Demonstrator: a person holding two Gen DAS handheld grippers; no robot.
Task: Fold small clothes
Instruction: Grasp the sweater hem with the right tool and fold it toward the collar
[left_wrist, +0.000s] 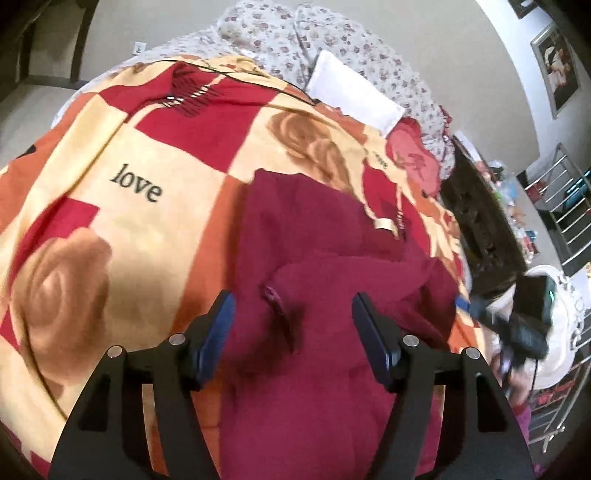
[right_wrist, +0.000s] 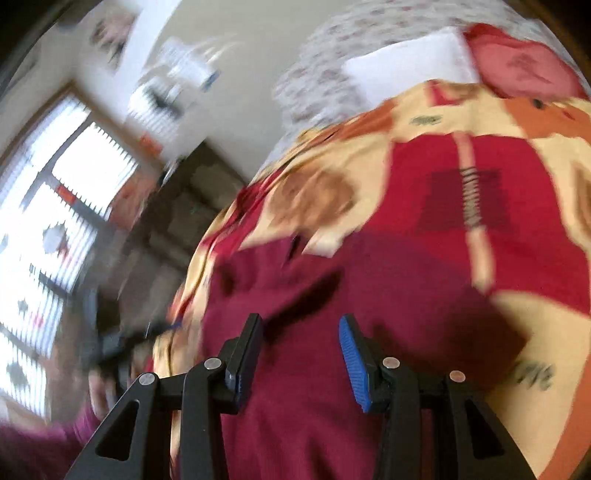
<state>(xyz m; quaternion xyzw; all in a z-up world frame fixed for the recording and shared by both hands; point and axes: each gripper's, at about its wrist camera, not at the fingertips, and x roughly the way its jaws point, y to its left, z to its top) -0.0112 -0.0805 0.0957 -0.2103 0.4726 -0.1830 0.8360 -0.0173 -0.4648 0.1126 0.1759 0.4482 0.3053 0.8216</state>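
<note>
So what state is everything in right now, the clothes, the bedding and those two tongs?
Maroon fleece garment: lying partly folded and rumpled on the blanket, held by neither tongs.
Checked red, cream and orange blanket: spread over the bed.
White rectangular pillow: lying flat at the head.
Left tongs: open, nothing between the pads.
Right tongs: open, nothing gripped.

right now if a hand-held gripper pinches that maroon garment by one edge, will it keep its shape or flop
Probably flops: the maroon garment lies in soft overlapping folds on the patterned blanket. It looks like thick knit, so likely grippy rather than slippery. It should drape and trail, not lift flat.
</note>
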